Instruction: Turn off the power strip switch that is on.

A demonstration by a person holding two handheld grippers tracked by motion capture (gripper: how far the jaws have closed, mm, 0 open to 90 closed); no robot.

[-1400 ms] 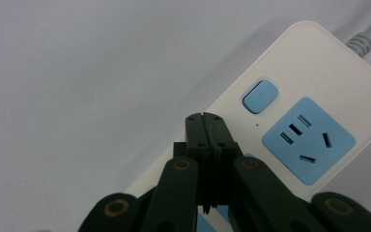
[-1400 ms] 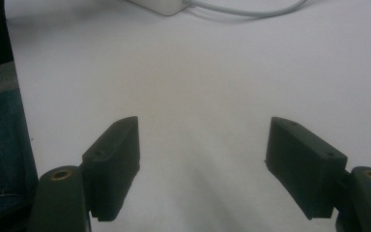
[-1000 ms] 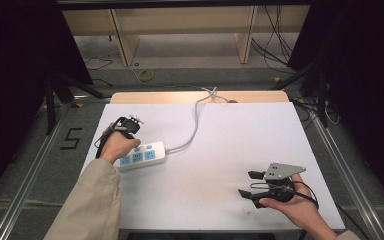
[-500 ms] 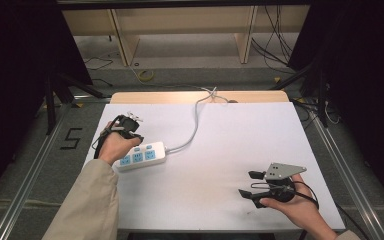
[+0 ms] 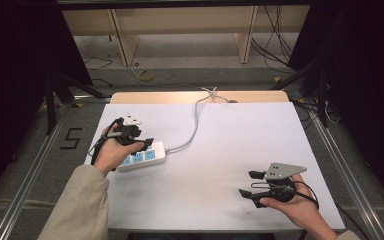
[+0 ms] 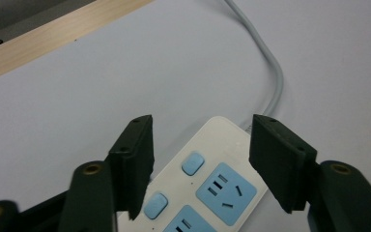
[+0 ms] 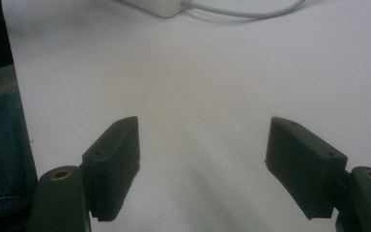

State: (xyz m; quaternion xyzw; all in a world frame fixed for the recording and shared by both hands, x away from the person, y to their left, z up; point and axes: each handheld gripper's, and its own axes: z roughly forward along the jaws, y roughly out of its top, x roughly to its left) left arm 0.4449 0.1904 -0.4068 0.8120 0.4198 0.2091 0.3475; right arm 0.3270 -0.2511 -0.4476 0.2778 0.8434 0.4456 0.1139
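A white power strip (image 5: 145, 156) with blue sockets lies on the left part of the white table (image 5: 230, 135). Its grey cable (image 5: 195, 125) runs off toward the far edge. My left gripper (image 5: 142, 137) hovers open over the strip's cable end. In the left gripper view the strip (image 6: 222, 188) lies below and between the spread jaws of that gripper (image 6: 200, 145), with two blue buttons and the cable (image 6: 275, 72) in sight. My right gripper (image 5: 247, 183) stands open near the front right, with nothing between its jaws (image 7: 203, 159). The strip's end (image 7: 157, 7) shows far ahead of it.
A wooden strip (image 5: 180, 96) borders the table's far edge, where the cable drops off. Beyond it stand wooden shelf legs (image 5: 122, 45) and loose floor cables (image 5: 270, 50). A "5" mark (image 5: 71, 138) is on the floor at the left. A blue-clad leg (image 7: 0, 145) is by the table's near edge.
The left hand and its gripper have shifted slightly nearer over the power strip. The right gripper has stayed in place, still open.
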